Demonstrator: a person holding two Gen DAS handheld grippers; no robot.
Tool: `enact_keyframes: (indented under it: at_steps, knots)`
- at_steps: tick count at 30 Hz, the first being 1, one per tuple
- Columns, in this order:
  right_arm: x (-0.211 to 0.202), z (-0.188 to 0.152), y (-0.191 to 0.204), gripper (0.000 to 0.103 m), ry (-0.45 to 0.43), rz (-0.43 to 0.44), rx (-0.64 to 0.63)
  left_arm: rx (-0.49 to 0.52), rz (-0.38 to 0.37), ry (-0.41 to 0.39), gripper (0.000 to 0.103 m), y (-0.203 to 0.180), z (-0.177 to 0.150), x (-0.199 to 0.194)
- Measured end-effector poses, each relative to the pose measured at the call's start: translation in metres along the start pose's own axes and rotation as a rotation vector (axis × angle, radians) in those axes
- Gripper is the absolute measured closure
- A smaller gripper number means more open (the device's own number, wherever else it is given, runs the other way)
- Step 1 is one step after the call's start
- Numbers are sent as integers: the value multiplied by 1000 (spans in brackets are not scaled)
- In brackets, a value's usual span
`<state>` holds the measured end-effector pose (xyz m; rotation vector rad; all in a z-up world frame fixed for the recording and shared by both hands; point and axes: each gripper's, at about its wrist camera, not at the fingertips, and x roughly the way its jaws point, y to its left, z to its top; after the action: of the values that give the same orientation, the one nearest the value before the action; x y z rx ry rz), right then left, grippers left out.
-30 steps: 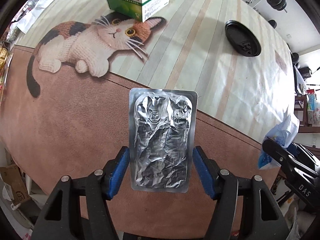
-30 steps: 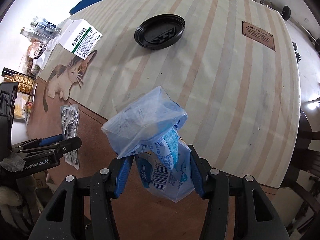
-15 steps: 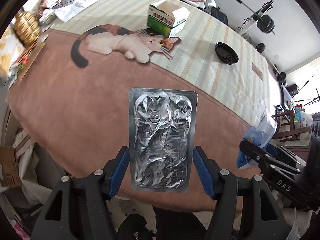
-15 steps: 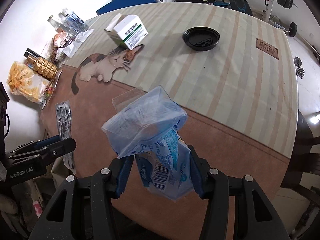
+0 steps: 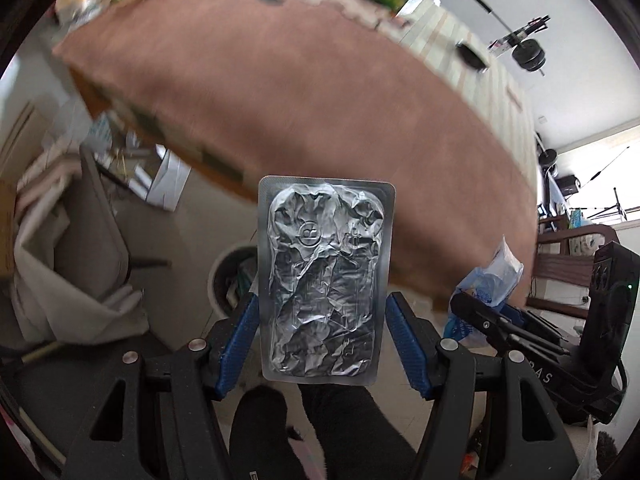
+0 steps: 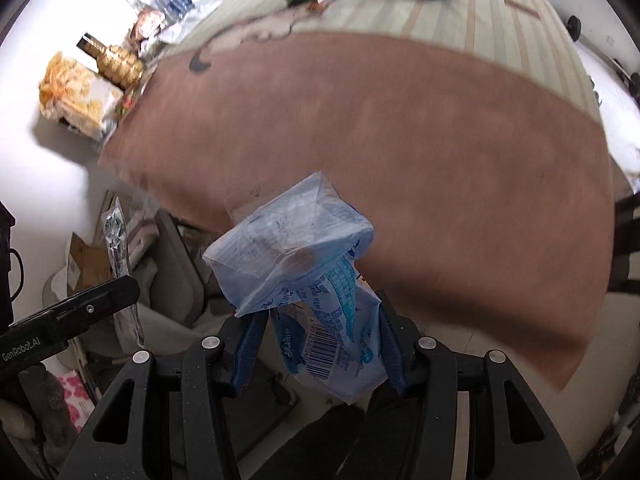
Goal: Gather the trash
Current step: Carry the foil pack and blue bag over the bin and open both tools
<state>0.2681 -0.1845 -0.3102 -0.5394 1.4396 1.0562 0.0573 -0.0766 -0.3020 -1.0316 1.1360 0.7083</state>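
Left claw (image 5: 323, 342) clamps foil blister (crumpled) (image 5: 324, 280).

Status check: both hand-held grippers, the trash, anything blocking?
Left hand-held gripper shut on foil blister pack. Right hand-held gripper shut on blue plastic wrapper. White bin beyond blister pack; nothing blocking.

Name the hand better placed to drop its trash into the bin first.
Left. Its tongs hold the foil pack directly in front of the white bin on the floor. The right tongs, gripping the blue wrapper, sit off to the side, with no bin in their own view.
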Motion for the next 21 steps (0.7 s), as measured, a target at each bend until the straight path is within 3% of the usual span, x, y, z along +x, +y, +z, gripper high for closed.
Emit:
enact_keyframes:
  at_steps: [8,21]
  knots:
    - [109,-66,1,49,122,31,-24,-88,0,86,41,62,-28,97]
    - [365,-125,-51,49,236,56,5,-177,-67,236,41,159,-51,310]
